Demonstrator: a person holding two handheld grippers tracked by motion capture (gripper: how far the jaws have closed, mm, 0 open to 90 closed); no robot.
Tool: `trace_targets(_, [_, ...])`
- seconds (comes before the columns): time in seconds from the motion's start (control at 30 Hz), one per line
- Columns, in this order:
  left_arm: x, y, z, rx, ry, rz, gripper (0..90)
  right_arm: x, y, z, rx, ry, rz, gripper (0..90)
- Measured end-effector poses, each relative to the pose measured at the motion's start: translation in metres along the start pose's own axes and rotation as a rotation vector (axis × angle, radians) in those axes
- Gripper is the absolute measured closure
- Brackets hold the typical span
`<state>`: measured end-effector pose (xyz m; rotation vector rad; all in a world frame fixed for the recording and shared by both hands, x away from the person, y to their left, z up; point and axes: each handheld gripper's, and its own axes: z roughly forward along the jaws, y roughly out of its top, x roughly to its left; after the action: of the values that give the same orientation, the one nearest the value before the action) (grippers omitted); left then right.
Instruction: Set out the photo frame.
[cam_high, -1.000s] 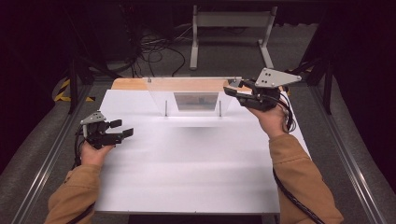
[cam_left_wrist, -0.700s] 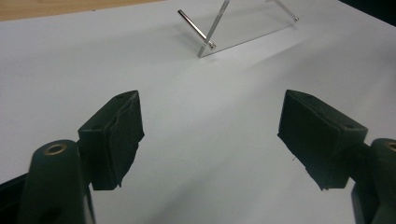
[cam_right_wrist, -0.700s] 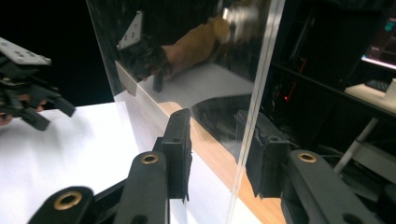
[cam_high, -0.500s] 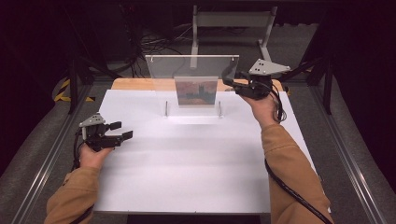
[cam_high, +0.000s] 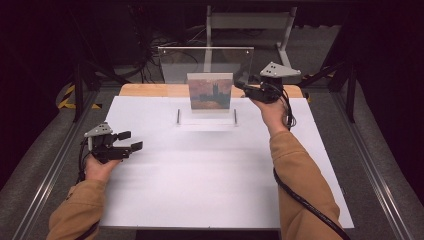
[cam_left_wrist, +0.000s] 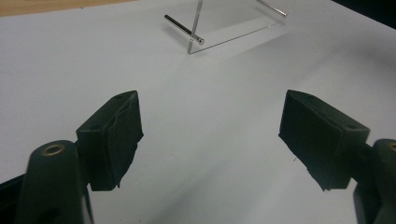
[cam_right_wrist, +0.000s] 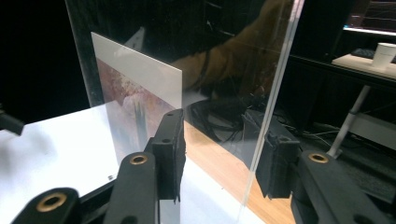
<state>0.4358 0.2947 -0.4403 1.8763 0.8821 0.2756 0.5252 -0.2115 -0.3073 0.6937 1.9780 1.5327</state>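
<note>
At the far edge of the worktop, a clear acrylic panel stood upright, its long axis running across, with one picture card leaning at its middle. My right tool straddled the panel's right edge, one jaw on each face; the jaws had just been opening, and the pads looked apart from the sheet. My left tool hung spread and empty well short of the panel, so the right hand was nearer. I counted one panel, one card, two metal pins.
</note>
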Motion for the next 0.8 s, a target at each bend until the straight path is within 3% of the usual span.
trace_targets(0.23, [0.001, -0.001, 0.0, -0.016, -0.018, -0.029, 21.2, -0.01, 0.003, 0.01, 0.015, -0.01, 0.029, 56.5])
trace_targets(0.27, [0.003, -0.001, -0.001, -0.01, -0.014, -0.008, 21.2, -0.011, 0.003, 0.011, 0.017, -0.014, 0.029, 56.4])
trace_targets(0.37, [0.003, -0.001, -0.001, -0.011, -0.01, -0.013, 21.3, -0.014, 0.004, 0.015, 0.03, -0.025, 0.034, 55.8])
trace_targets(0.4, [0.002, -0.002, -0.001, -0.01, -0.008, -0.034, 21.4, -0.014, 0.005, 0.016, 0.033, -0.029, 0.031, 55.6])
trace_targets(0.47, [0.003, -0.002, -0.001, -0.003, -0.002, -0.017, 21.5, -0.016, 0.005, 0.018, 0.038, -0.035, 0.035, 55.0])
trace_targets(0.57, [0.001, -0.003, 0.001, -0.002, -0.009, -0.038, 21.6, -0.018, 0.005, 0.023, 0.037, -0.04, 0.044, 53.2])
trace_targets(0.6, [0.003, -0.003, 0.0, 0.003, -0.006, -0.016, 21.6, -0.019, 0.005, 0.024, 0.035, -0.041, 0.05, 52.3])
trace_targets(0.63, [0.001, -0.003, 0.001, 0.001, -0.011, -0.038, 21.6, -0.02, 0.005, 0.026, 0.034, -0.039, 0.059, 50.9])
trace_targets(0.77, [0.001, -0.003, 0.0, 0.001, -0.009, -0.036, 21.6, -0.022, 0.006, 0.035, 0.037, -0.034, 0.081, 37.9])
trace_targets(0.8, [0.002, -0.003, 0.0, 0.004, -0.004, -0.02, 21.6, -0.022, 0.006, 0.036, 0.042, -0.035, 0.077, 36.9])
